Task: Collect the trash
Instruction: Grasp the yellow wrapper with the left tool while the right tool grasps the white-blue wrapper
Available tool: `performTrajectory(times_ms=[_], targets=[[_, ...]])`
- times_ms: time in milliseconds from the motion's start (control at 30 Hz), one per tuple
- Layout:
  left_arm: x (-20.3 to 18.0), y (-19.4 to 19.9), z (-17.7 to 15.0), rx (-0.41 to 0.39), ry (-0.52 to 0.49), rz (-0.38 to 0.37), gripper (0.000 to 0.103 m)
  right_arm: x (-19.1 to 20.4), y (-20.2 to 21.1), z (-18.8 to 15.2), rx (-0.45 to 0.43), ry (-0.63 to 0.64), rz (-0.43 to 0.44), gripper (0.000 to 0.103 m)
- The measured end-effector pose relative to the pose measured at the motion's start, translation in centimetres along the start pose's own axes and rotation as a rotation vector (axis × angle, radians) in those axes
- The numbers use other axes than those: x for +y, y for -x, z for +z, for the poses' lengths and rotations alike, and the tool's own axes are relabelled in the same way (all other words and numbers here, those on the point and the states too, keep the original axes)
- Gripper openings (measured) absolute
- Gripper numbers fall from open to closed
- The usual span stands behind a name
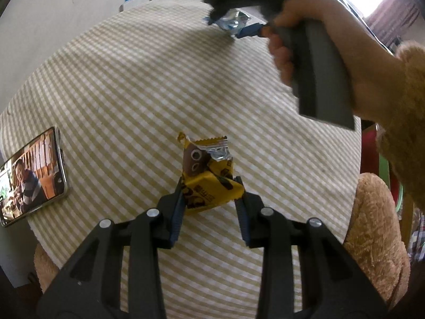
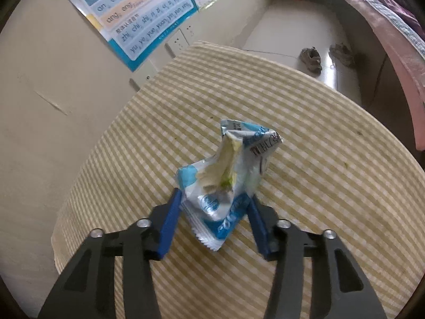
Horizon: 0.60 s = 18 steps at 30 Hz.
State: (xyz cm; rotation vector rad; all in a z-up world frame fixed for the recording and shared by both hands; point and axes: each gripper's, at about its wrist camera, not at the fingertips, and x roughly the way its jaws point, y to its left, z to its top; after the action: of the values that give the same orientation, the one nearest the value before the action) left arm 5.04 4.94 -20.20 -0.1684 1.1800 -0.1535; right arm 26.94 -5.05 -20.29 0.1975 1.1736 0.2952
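Now | yellow wrapper [image 1: 209, 183]: torn, crumpled | blue-white wrapper [image 2: 225, 183]: crumpled, torn open

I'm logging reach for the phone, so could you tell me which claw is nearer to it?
Left. The left claw sits at the yellow wrapper, mid-table, with the phone off to its left side. The right claw is at the table's far edge, farther away.

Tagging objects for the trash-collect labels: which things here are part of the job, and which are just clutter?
Job:
- yellow wrapper, between the left gripper fingers
- blue-white wrapper, between the right gripper fingers

Lying about:
- phone, screen on, at the table's left edge
- wall poster
- shoes on the floor
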Motion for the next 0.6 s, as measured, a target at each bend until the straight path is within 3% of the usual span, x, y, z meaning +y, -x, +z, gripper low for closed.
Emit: performTrajectory(times_ms=[267,367,600], targets=[[0.5,-0.3,0.2,0.008,0.024,-0.001,0.035,-1.5,5.5,-3.7,-0.025,0.057,0.076,0.032],[1.0,-0.3,0.2,0.003,0.052,-0.002,0.048,-2.8,7.8,-6.8,-0.019,0.057,0.092,0.032],[2.3,0.4,-0.3,-0.002,0.102,0.015,0.056,-5.5,10.9,-15.1,0.062,0.081,0.065,0.033]])
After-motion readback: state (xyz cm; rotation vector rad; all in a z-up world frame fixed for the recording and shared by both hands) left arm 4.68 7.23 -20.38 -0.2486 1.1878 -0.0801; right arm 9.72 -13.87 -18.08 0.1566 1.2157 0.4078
